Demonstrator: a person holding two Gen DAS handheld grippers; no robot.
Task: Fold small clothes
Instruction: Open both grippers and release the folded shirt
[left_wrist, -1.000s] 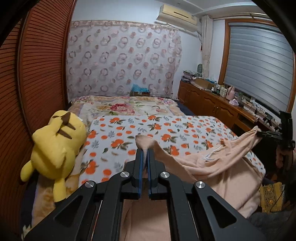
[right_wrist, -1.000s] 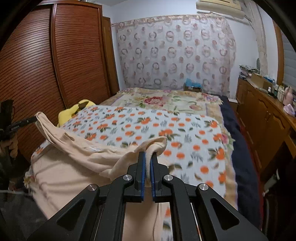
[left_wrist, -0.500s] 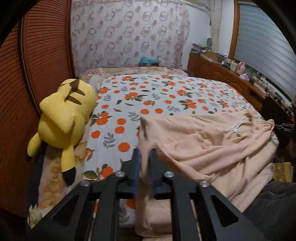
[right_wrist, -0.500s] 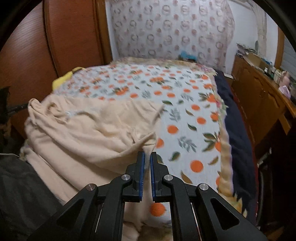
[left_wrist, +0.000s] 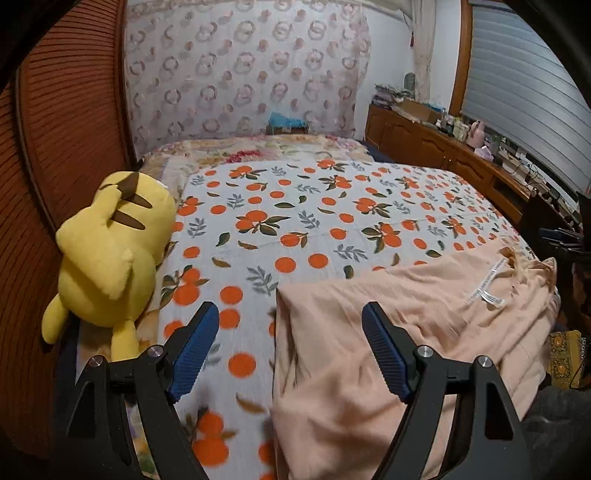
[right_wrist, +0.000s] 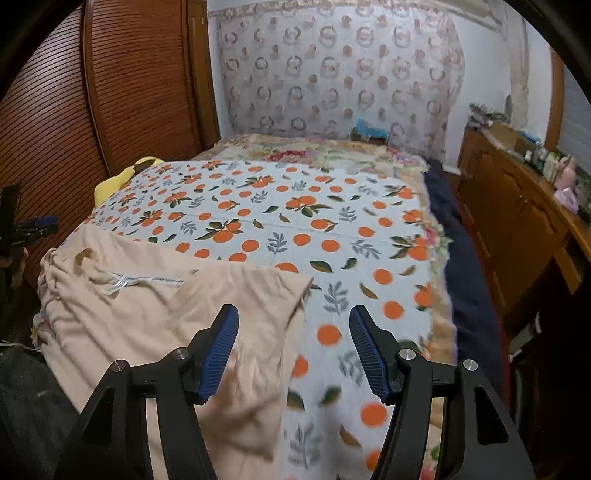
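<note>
Orange-print bedding (left_wrist: 295, 221) covers the near half of a bed that fills the room, with a floral quilt (left_wrist: 258, 151) beyond it, a ring-patterned curtain (left_wrist: 240, 74) at the far wall, a slatted wooden wardrobe (right_wrist: 110, 92) on one side and a low wooden cabinet (right_wrist: 517, 206) with small clutter on the other. One peach garment (left_wrist: 406, 314) lies spread on the near edge of the bed, its white label (left_wrist: 484, 284) face up and its lower part hanging over the edge. The left gripper (left_wrist: 288, 314) has just been opening and now stands with its jaws spread wide — the garment's left edge and corner lie below and between its fingers, with no pad pressing on the cloth. The right gripper (right_wrist: 293, 317) has likewise just been opening; its jaws are apart, and the garment's right corner (right_wrist: 295, 284) lies just ahead of and beneath the gap, released onto the bedding. In each wrist view the other gripper shows small at the frame's edge, beside the garment's far end. One yellow plush toy (left_wrist: 110, 254) lies on the bed's left side, apart from the garment — two grippers, one garment, one toy.
</note>
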